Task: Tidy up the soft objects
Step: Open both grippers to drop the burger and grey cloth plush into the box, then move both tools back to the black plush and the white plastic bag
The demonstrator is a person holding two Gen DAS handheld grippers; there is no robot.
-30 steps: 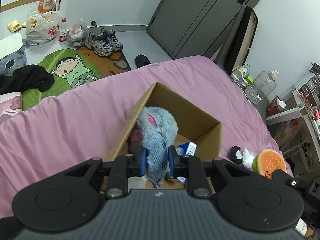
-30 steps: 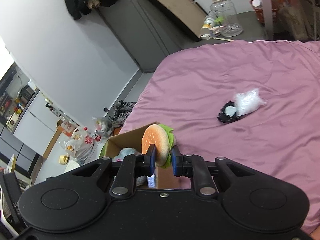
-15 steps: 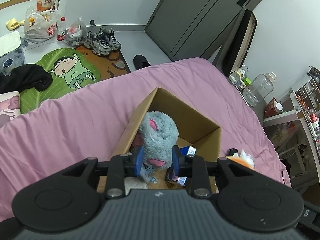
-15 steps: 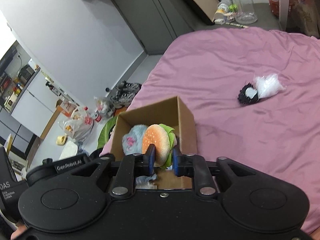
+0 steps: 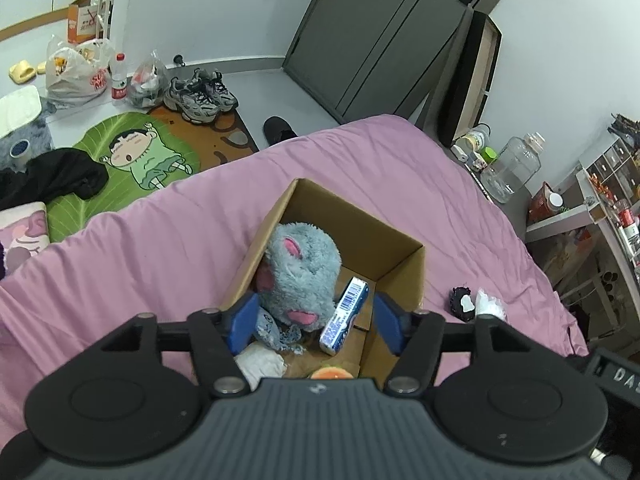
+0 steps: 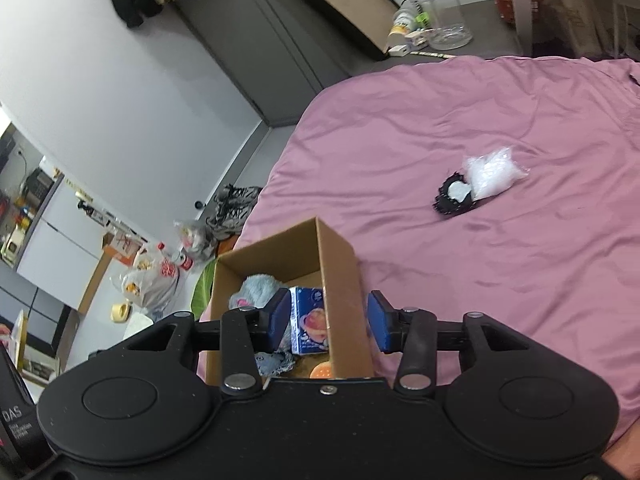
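An open cardboard box (image 5: 356, 224) stands on the pink bed (image 5: 160, 248). In it lie a fluffy grey-blue plush (image 5: 300, 272), a blue tissue pack (image 5: 345, 314), a white soft item (image 5: 260, 362) and the burger plush (image 5: 332, 373), mostly hidden. My left gripper (image 5: 318, 322) is open and empty over the box. In the right wrist view the box (image 6: 340, 292) holds the grey plush (image 6: 256, 290), the blue pack (image 6: 310, 320) and the burger plush (image 6: 321, 370). My right gripper (image 6: 329, 322) is open and empty over the box's right wall.
A small black-and-white soft toy (image 6: 454, 196) and a white plastic bag (image 6: 492, 170) lie on the bed right of the box; both also show in the left wrist view (image 5: 464, 302). The bed's edge drops to a floor with a green mat (image 5: 132, 160), shoes and bags.
Both grippers have opened. The left one let go of the grey plush, which now lies in the box. The right one let go of the burger plush, now down inside the box.
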